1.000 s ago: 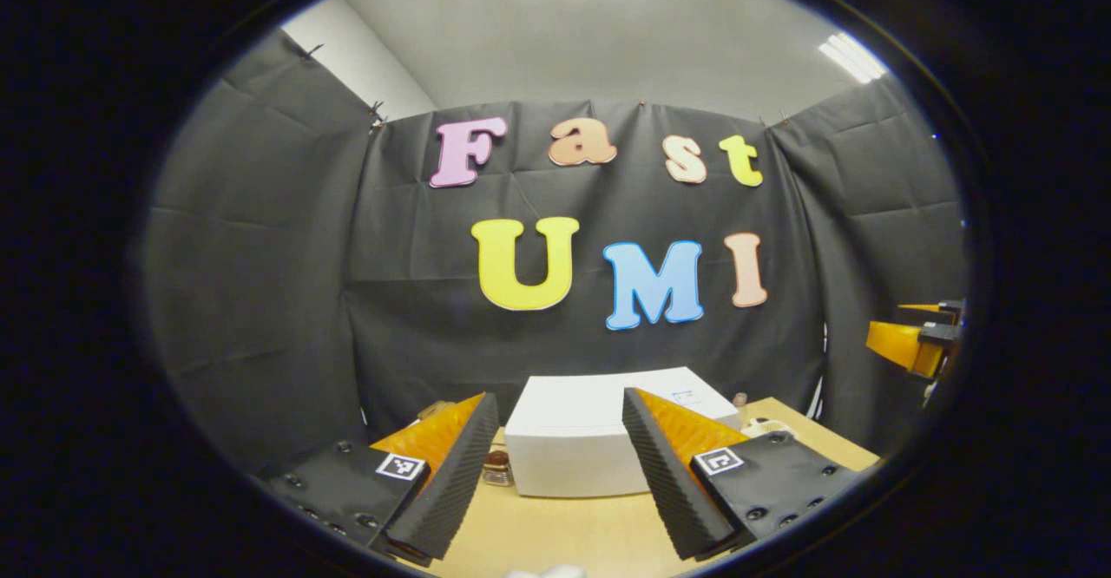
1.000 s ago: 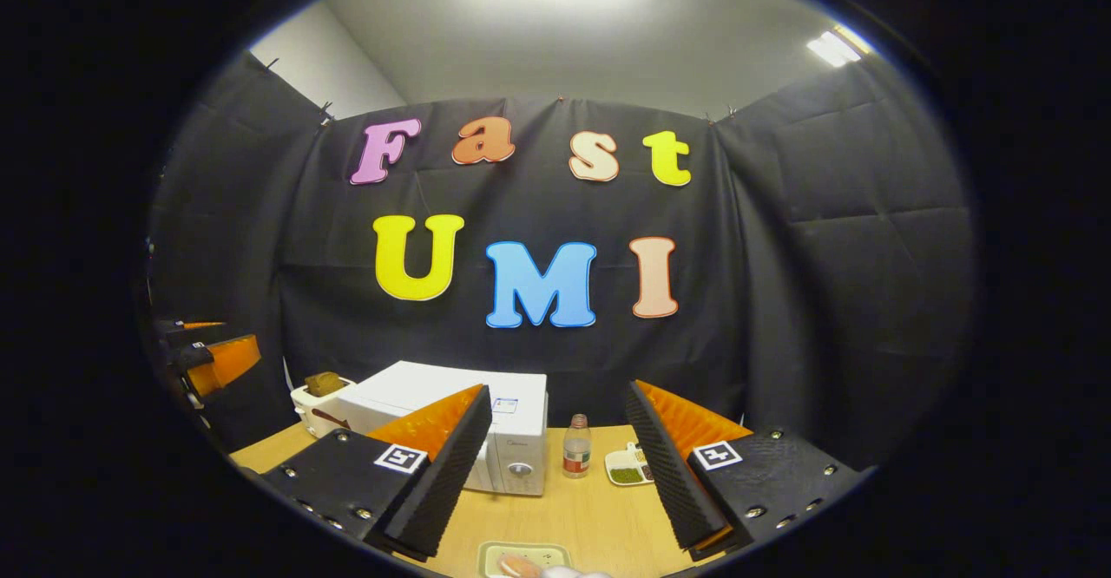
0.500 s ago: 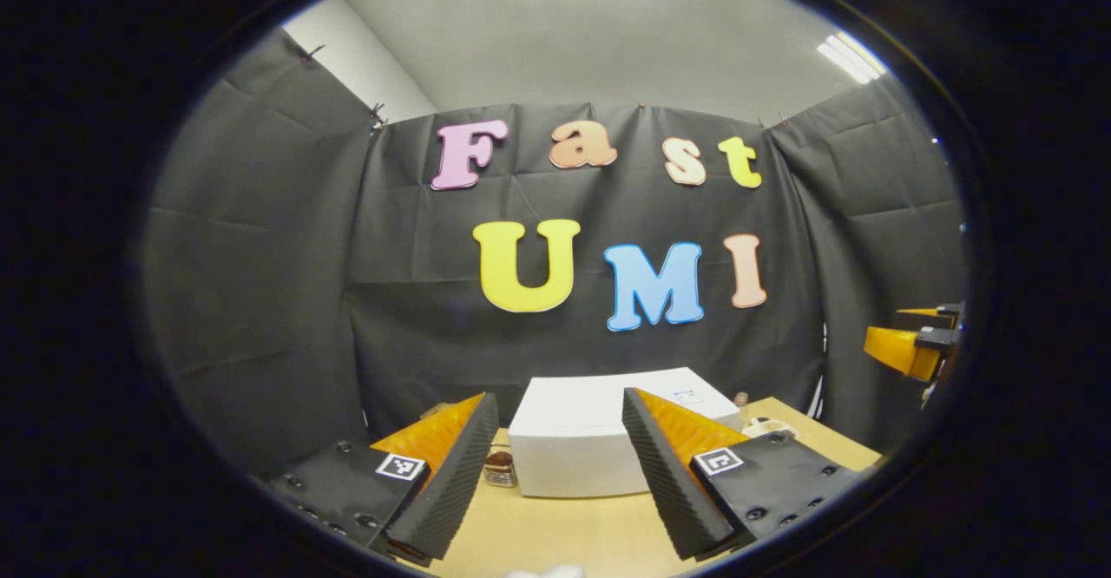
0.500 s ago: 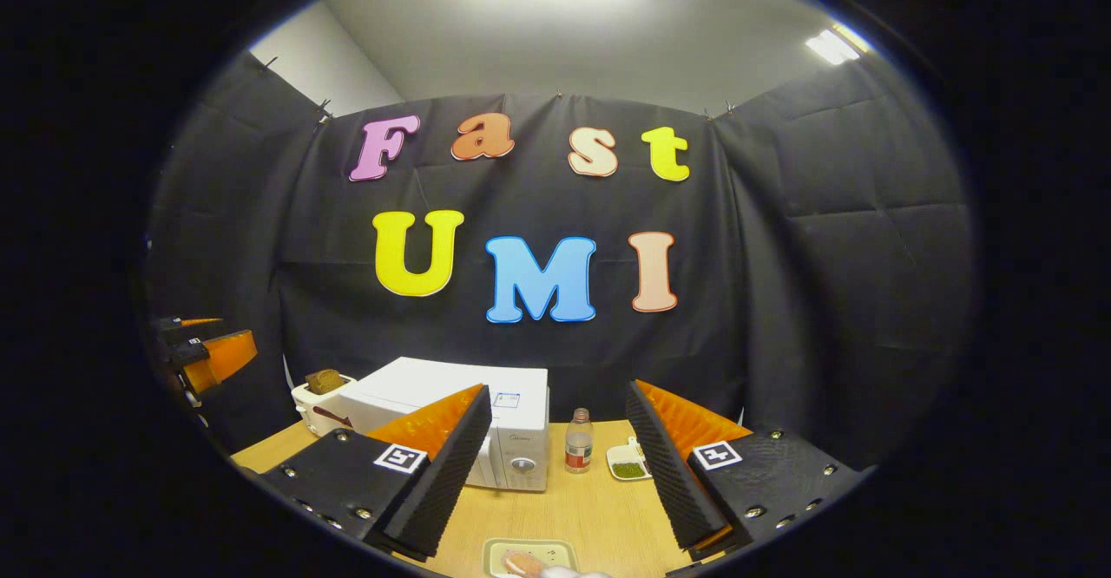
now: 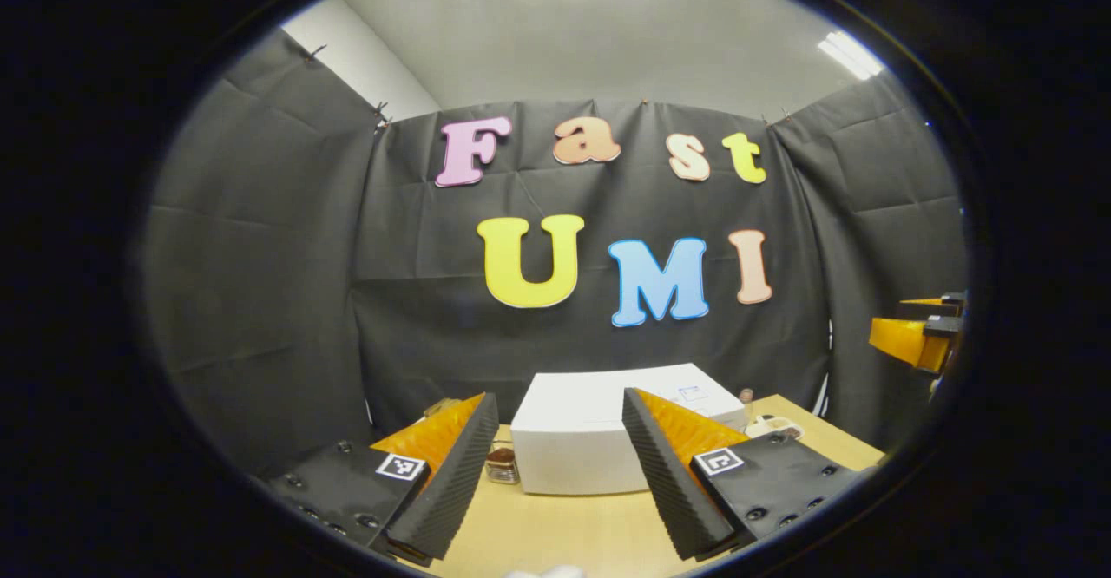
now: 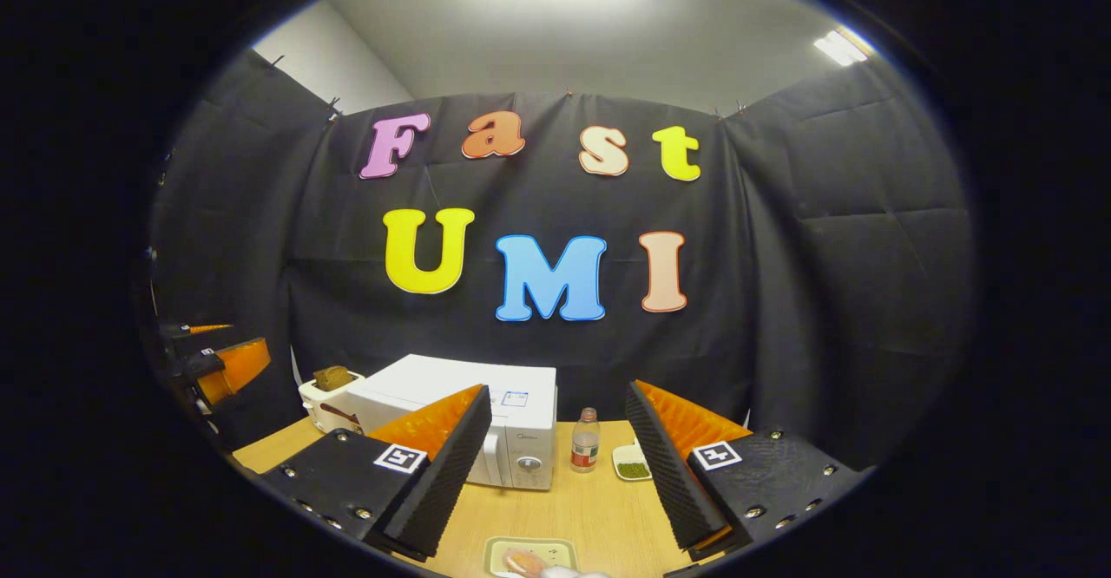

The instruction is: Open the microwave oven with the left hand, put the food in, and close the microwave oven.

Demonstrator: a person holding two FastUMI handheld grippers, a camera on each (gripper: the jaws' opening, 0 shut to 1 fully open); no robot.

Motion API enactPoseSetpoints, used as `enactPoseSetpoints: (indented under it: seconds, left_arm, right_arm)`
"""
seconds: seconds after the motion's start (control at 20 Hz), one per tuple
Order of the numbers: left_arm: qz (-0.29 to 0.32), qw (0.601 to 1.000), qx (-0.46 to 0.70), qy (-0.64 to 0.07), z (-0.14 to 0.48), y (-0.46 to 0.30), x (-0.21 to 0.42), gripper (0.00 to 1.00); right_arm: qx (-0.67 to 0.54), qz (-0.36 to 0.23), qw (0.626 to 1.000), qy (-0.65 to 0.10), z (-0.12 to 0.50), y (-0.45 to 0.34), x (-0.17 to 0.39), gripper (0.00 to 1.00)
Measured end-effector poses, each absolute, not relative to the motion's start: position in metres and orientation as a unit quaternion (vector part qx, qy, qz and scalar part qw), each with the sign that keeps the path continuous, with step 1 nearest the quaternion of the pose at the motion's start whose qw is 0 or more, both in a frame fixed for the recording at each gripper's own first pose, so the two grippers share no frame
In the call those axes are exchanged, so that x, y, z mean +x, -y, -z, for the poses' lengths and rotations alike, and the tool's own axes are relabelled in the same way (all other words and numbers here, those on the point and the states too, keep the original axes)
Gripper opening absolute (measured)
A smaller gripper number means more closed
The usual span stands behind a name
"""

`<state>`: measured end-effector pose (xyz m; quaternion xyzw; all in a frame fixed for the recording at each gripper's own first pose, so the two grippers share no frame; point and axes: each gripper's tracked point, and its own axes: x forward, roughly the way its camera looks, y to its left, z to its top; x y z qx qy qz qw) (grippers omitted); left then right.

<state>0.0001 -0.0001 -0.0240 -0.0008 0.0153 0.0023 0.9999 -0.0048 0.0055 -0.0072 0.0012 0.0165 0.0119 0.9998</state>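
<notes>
A white microwave oven (image 5: 599, 443) stands on the wooden table (image 5: 573, 535), door shut; in the right gripper view the microwave oven (image 6: 486, 426) shows its knob panel. My left gripper (image 5: 551, 482) hangs open above the table, well short of the oven. My right gripper (image 6: 555, 478) is open too, with nothing between its fingers. Below it a small plate with pinkish food (image 6: 529, 558) lies at the table's near edge. The other gripper (image 6: 221, 361) appears far left in the right gripper view, and the other gripper (image 5: 916, 339) far right in the left gripper view.
A white toaster with bread (image 6: 330, 391) stands left of the oven. A small bottle (image 6: 586, 441) and a dish of green stuff (image 6: 632, 463) sit to the oven's right. A little jar (image 5: 502, 463) is by the oven's left side.
Both views have shifted slightly; the oven and table items sit a touch farther and to the right in the right gripper view. Both grippers stay open.
</notes>
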Motion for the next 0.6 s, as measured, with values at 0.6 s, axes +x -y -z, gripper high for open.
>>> enactPoseSetpoints:
  seconds: [0.6]
  left_arm:
    - [0.067,0.996,0.008,-0.058,0.200,0.154,0.083,0.97]
  right_arm:
    - [0.012,-0.029,0.998,-0.059,-0.004,0.038,0.003,0.95]
